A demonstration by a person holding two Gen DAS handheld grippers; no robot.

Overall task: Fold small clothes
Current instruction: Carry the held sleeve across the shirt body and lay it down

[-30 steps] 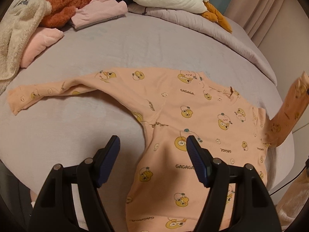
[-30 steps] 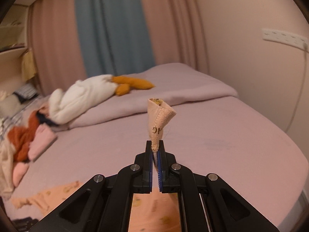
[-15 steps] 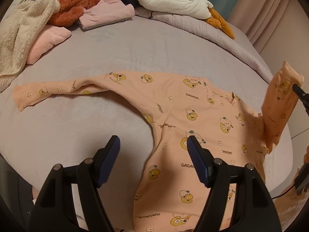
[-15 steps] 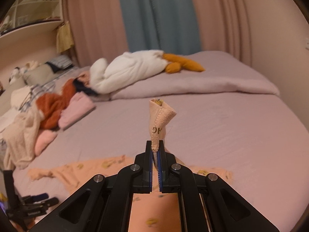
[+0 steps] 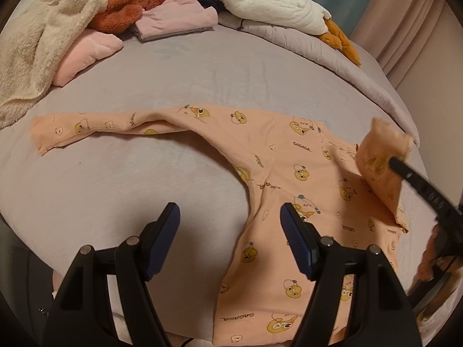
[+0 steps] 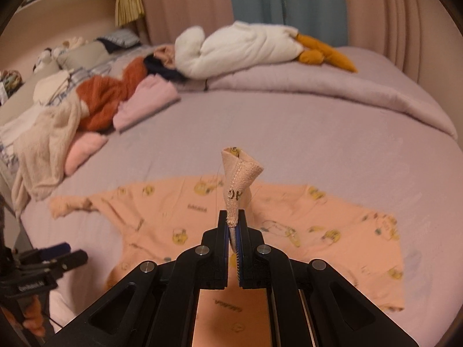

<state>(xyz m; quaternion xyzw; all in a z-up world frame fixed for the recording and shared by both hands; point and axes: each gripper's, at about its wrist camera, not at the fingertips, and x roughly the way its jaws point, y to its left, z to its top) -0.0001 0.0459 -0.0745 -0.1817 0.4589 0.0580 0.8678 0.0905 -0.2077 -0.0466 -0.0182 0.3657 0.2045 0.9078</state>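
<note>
A small peach long-sleeved top with yellow cartoon prints [image 5: 277, 179] lies spread on the lilac bed, one sleeve [image 5: 86, 130] stretched out to the left. My right gripper [image 6: 233, 227] is shut on the cuff of the other sleeve [image 6: 240, 176] and holds it lifted over the top's body; it shows at the right of the left wrist view [image 5: 393, 163] with the raised sleeve [image 5: 379, 159]. My left gripper [image 5: 230, 222] is open and empty, hovering above the top's lower body near the bed's front edge. It shows at lower left in the right wrist view [image 6: 62, 256].
Folded pink garments [image 5: 173, 20], a rust fleece [image 5: 121, 5], a cream fleece [image 5: 37, 46] and a pale pink piece [image 5: 86, 52] lie at the back left. A white plush goose [image 5: 275, 3] lies on the rolled lilac quilt [image 5: 332, 57]. Curtains and wall stand behind.
My right gripper has carried the lifted sleeve inward, over the top's body. My left gripper stayed open and the view shifted slightly; the top on the bed has not moved.
</note>
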